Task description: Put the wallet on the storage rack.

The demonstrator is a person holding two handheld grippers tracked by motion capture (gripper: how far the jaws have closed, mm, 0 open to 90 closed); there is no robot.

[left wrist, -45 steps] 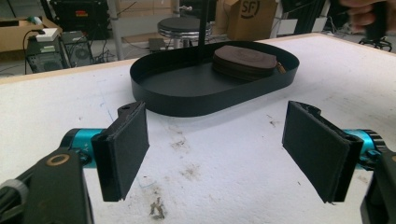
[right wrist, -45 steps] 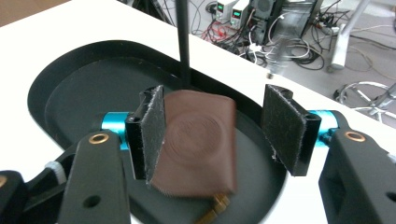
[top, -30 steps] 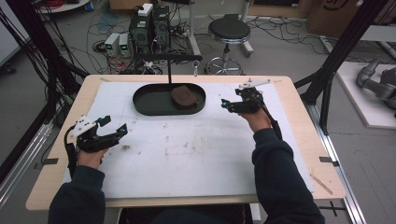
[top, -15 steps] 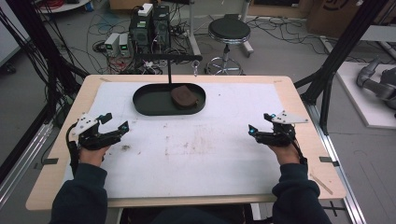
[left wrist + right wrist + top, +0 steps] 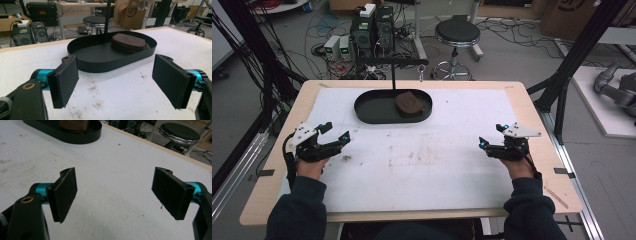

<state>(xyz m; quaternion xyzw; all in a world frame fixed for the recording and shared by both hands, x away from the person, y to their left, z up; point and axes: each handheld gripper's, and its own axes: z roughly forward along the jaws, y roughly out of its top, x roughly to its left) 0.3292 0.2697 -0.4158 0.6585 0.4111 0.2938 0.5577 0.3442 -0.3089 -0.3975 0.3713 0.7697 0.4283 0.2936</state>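
A black oval tray (image 5: 377, 111) sits at the far middle of the white-covered table (image 5: 422, 165), with a brown pouch (image 5: 408, 103) lying in its right half. A thin black post (image 5: 393, 75) rises from the tray just left of the pouch, carrying a crossbar with a hook.

The left gripper (image 5: 335, 135) rests near the left edge, jaws spread wide and holding nothing; in its own view the tray (image 5: 105, 62) and pouch (image 5: 128, 42) lie straight ahead beyond the pads (image 5: 66, 77).

The right gripper (image 5: 492, 136) sits near the right edge, well apart from the tray, jaws also released and empty over bare stained cover. A stool (image 5: 457, 32) stands on the floor beyond the table.
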